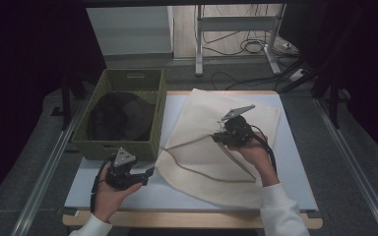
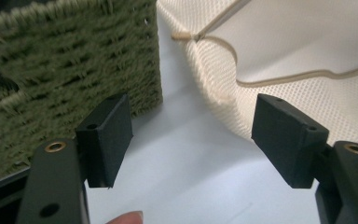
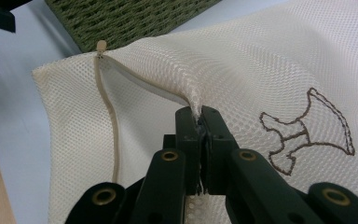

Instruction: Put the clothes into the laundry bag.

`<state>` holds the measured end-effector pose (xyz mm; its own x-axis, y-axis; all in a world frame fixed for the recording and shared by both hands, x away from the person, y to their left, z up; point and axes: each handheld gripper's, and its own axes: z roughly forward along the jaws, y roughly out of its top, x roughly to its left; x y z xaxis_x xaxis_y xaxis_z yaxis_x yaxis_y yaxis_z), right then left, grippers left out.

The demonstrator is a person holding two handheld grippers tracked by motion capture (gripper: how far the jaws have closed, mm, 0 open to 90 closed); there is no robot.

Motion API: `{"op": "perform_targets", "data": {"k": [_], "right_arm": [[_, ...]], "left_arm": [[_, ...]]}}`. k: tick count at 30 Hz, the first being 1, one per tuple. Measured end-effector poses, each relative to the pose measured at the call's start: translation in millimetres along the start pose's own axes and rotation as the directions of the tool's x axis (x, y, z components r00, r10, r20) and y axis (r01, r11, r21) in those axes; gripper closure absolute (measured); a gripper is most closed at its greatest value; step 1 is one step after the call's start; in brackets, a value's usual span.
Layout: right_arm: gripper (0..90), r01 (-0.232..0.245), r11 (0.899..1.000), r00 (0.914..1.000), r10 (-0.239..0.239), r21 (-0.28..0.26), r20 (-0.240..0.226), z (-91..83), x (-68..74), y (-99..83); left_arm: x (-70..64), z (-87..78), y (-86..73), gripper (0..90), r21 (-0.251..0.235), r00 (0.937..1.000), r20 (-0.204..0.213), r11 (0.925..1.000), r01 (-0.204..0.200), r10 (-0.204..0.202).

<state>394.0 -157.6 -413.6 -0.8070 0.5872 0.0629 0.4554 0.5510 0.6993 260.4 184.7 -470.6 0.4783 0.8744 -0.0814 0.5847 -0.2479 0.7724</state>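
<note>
Cream mesh bag, zipper open

Both hands hold tools, forearms entering from below.
Left tool jaws spread wide; right tool jaws pressed together.

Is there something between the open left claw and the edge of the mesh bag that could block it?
Nothing visible does. The left claw is open over bare table, beside the green basket. The mesh bag lies just ahead; the right claw pinches its fabric.
</note>
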Motion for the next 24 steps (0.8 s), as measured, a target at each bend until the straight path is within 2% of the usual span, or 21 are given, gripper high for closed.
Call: {"op": "perform_targets", "data": {"k": [2,3,4,6,7,9,13,16,20,22,24], "right_arm": [[86.8,-0.001,1.0,1.0,0.001,0.001,-0.004,0.3,-0.4,-0.4],[86.7,-0.005,1.0,1.0,0.005,0.0,-0.005,-0.1,-0.9,-0.9],[86.7,-0.005,1.0,1.0,0.005,0.0,-0.005,-0.1,-0.9,-0.9],[86.7,0.007,1.0,0.9999,-0.007,-0.008,0.007,-2.5,0.0,-0.9],[86.6,0.011,1.0,0.9999,-0.011,-0.009,0.01,-3.0,0.2,-0.8],[86.6,0.012,1.0,0.9998,-0.012,-0.009,0.016,-3.9,0.9,-0.8],[86.6,0.012,1.0,0.9998,-0.012,-0.008,0.017,-3.8,1.1,-1.4],[86.6,0.008,1.0,0.9998,-0.008,-0.008,0.015,-3.6,1.1,-2.0],[86.5,0.009,1.0,0.9999,-0.009,-0.009,0.009,-3.4,0.8,-2.6],[86.5,0.007,1.0,1.0,-0.007,-0.008,0.002,-1.7,-0.4,-3.0],[86.5,0.008,1.0,1.0,-0.008,-0.003,0.001,-0.4,-0.3,-3.2]], "left_arm": [[1.4,-4.6,6.5,27.8,-0.01,1.0,0.009,0.9999,0.002,-0.002],[3.4,-10.9,16.0,27.0,-0.021,1.0,-0.005,0.9998,-0.007,0.006],[3.4,-10.9,16.0,27.0,-0.021,1.0,-0.005,0.9998,-0.007,0.006],[6.0,-18.8,30.0,26.9,-0.032,0.9994,-0.036,0.9995,0.002,-0.003],[6.0,-18.8,30.0,26.6,-0.032,0.9994,-0.036,0.9995,0.002,-0.003],[7.3,-25.9,45.2,26.0,-0.042,0.9982,-0.058,0.999,-0.014,0.011],[10.3,-29.3,58.6,25.2,-0.046,0.9971,-0.072,0.9985,-0.029,0.025],[17.7,-27.0,68.6,24.4,-0.044,0.9978,-0.066,0.999,-0.008,0.005],[24.7,-24.3,73.2,23.9,-0.042,0.9973,-0.073,0.9991,0.01,-0.013],[33.2,-20.8,77.3,23.5,-0.041,0.9967,-0.072,0.9985,0.035,-0.038],[37.2,-19.5,79.4,22.8,-0.04,0.9962,-0.073,0.9982,0.045,-0.048]]}}
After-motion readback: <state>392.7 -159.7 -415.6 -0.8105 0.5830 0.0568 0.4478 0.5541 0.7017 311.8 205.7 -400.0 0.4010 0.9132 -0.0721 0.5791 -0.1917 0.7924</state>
